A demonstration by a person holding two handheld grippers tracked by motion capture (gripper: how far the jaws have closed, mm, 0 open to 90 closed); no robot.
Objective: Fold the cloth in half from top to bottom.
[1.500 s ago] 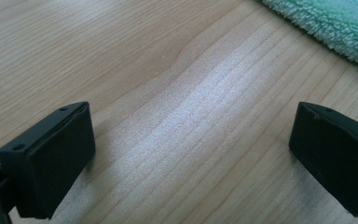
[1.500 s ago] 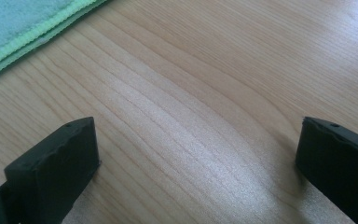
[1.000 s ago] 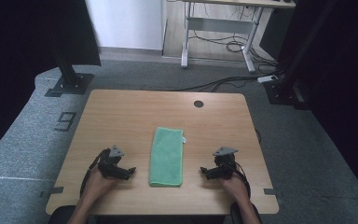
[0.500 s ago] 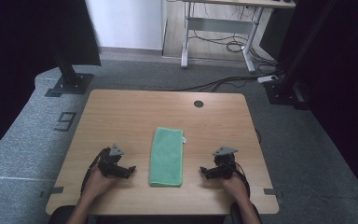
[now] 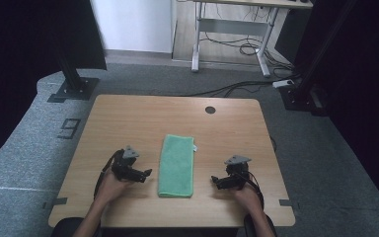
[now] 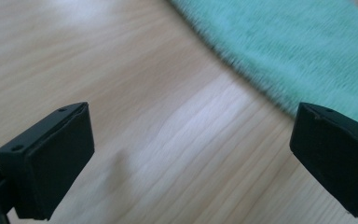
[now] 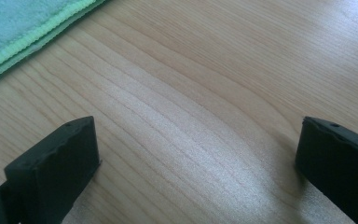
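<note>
A folded green towel (image 5: 176, 165) lies lengthwise near the front middle of the wooden table (image 5: 143, 118). My left gripper (image 5: 146, 173) rests on the table just left of the towel, open and pointing at its left edge. In the left gripper view (image 6: 191, 154) the wide-apart jaws hold nothing, and the towel (image 6: 298, 51) fills the upper right. My right gripper (image 5: 215, 181) rests to the right of the towel, open and pointing toward it. In the right gripper view (image 7: 196, 163) bare wood lies between the jaws, with the towel's folded edge (image 7: 23, 28) at upper left.
A round cable hole (image 5: 210, 109) sits near the table's far edge. Around the table are grey carpet, a black stand base (image 5: 71, 89) at the far left, a desk frame (image 5: 232, 39) and cables behind.
</note>
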